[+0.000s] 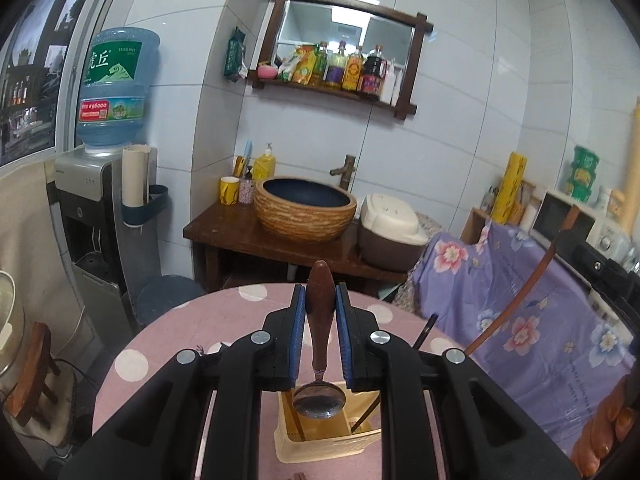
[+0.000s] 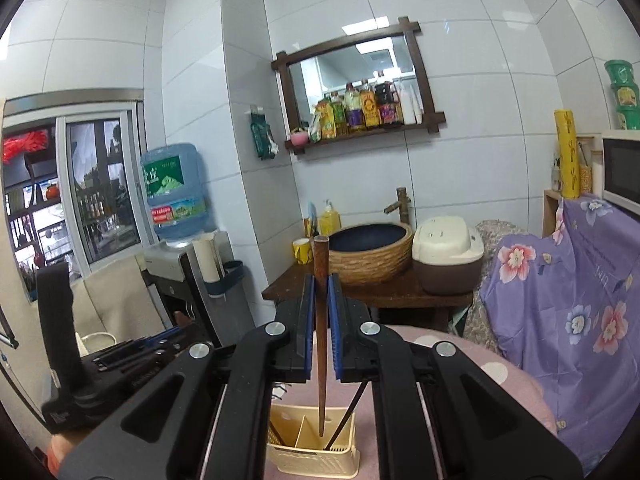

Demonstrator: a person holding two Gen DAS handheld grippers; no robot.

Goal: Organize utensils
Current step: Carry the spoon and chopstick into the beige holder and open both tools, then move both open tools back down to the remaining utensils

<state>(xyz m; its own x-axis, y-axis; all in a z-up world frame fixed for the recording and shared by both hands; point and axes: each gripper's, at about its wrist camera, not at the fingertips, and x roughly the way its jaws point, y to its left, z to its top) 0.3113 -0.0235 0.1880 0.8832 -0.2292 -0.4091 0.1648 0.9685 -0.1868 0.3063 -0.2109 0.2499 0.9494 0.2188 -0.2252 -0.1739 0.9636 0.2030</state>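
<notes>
- Step in hand, by the look of it: dropping tools into the holder (image 1: 326, 446) on the dotted table (image 1: 160, 344).
- Left gripper (image 1: 320, 308) squeezed shut on a spoon (image 1: 319, 398), wood handle up, shiny bowl down, just above the holder's rim.
- Right gripper (image 2: 321, 304) squeezed shut on a chopstick (image 2: 321, 336), thin tip hanging over the holder (image 2: 312, 450), close to its middle wall.
- Already in the holder: a dark stick (image 2: 346, 420) leaning at the right, something thin at the left too.
- Next move, as a guess: straight down into a free slot, then a small let-go so each tool slides in.
- Care needed: both grippers over the same small box, so a bump is easy. Maybe one at a time.
- In the way: the leaning stick, right beside the chopstick's path.
- Around: flowered cloth (image 1: 532, 304) at the right, sink bowl (image 1: 306, 208) and rice cooker (image 1: 390, 226) behind, water jug (image 1: 116, 88) at the left. All well apart.
</notes>
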